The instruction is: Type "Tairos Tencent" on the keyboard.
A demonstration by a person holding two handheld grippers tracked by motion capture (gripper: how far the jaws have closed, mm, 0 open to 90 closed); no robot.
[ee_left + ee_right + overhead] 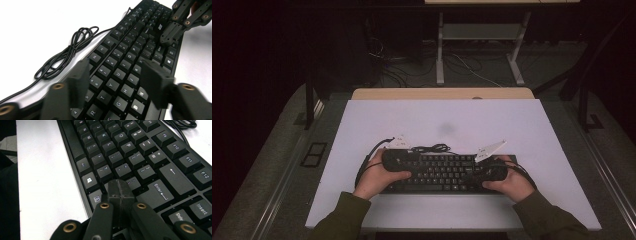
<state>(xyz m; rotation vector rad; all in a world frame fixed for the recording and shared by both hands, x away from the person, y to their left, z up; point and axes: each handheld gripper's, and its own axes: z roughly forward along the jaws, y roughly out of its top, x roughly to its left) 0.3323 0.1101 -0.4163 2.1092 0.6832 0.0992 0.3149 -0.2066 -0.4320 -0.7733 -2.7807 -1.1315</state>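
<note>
Hovering over the black keyboard [130, 57], the left gripper [115, 75] gapes apart (nothing between); the right gripper [121, 192], pinched together, touches keys.

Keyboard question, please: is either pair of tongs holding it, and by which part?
Neither. The left tongs stand open above the keyboard; the right tongs are shut, tips together over its keys.

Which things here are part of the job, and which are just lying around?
In the job:
keyboard
left gripper, jaws open over the keys
right gripper, jaws shut, tip at the keys

Just lying about:
bundled keyboard cable
white table
</note>
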